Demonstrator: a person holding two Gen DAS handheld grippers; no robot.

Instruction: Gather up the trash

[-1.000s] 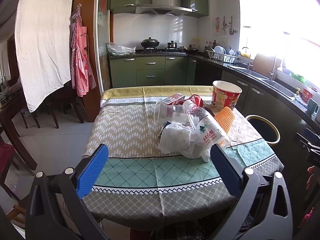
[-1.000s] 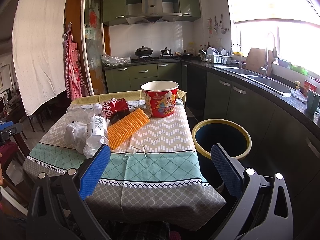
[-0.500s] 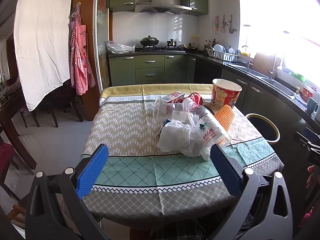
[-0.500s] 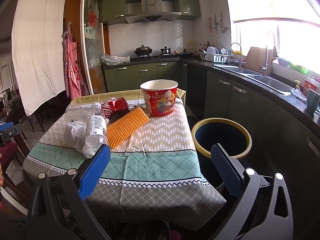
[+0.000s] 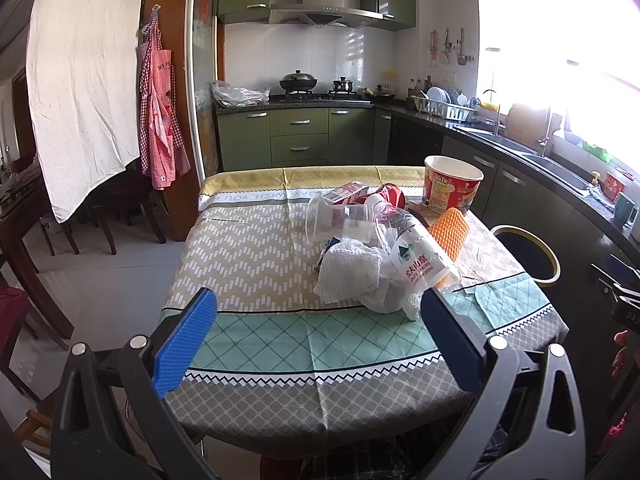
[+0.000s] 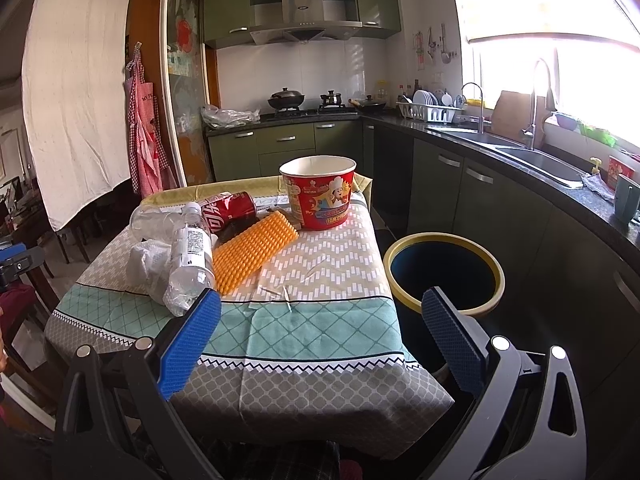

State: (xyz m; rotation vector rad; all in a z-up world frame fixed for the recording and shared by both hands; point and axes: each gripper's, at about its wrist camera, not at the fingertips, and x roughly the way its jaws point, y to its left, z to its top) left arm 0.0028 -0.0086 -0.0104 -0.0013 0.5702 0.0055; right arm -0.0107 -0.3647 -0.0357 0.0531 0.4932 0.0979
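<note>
Your left gripper [image 5: 318,336] and right gripper [image 6: 322,336] both hang short of the counter [image 6: 320,332] edge, fingers spread, nothing between them. Trash pile w/ bottle [image 6: 190,250], can [image 6: 228,210] and noodle cup [image 6: 318,194] sits mid-counter; bin [image 6: 444,272] just beside its right edge. Under the tissue [image 5: 348,270], possibly more scraps. Little changed vs 1 s ago.

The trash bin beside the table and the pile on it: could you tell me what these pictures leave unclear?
- Trash bin, right wrist view: its inside is dark, so contents cannot be told.
- Crumpled tissue, left wrist view: hides what lies beneath.
- Water bottle: label print too small.
</note>
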